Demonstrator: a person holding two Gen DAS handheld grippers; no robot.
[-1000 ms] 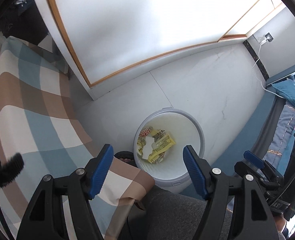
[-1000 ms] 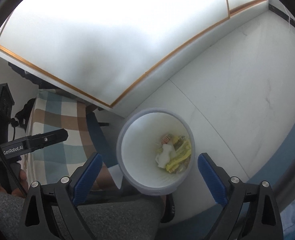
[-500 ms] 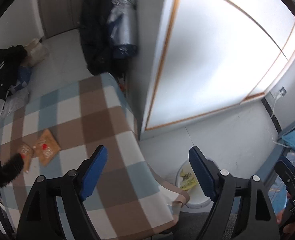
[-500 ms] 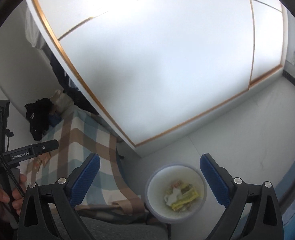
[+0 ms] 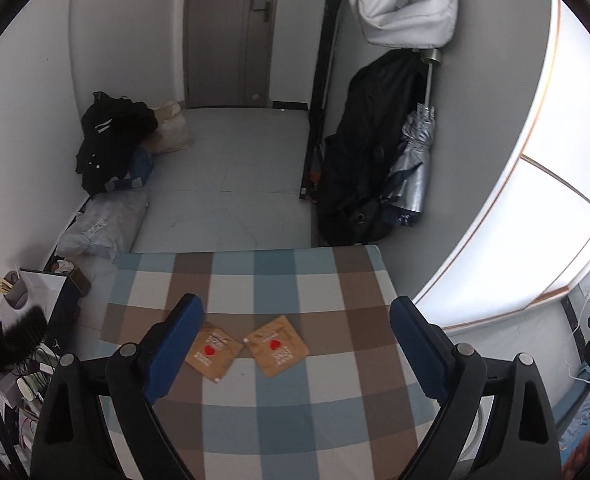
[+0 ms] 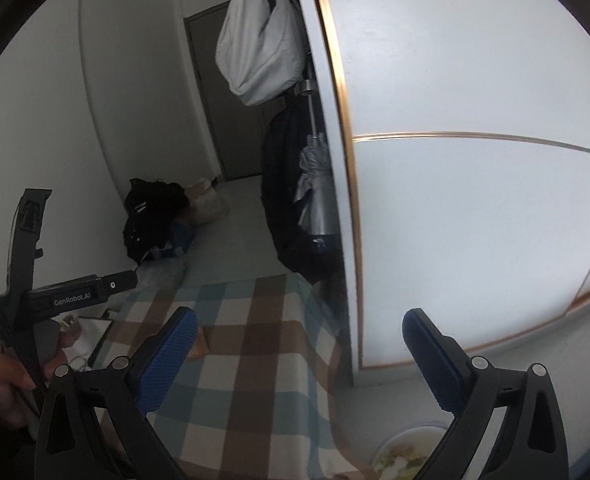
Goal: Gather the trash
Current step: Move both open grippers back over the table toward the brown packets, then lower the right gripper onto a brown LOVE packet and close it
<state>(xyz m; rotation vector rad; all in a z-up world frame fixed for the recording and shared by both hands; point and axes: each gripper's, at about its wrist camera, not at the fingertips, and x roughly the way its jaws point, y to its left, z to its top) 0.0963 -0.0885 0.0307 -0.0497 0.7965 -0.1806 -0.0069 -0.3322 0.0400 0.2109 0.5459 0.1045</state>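
Both tongs gape empty, left tongs (image 5: 295, 344) just opened wider. Two packets (image 5: 277, 346) lie between them on the worktop (image 5: 335, 280): drop straight, pinch one edge.

matt woven checked cloth (image 5: 335, 280) under two brown paper-like packets (image 5: 277, 345), tongs pads (image 6: 167, 354) of ribbed blue rubber.

Two packets (image 5: 247, 350) side by side on table (image 5: 335, 276).
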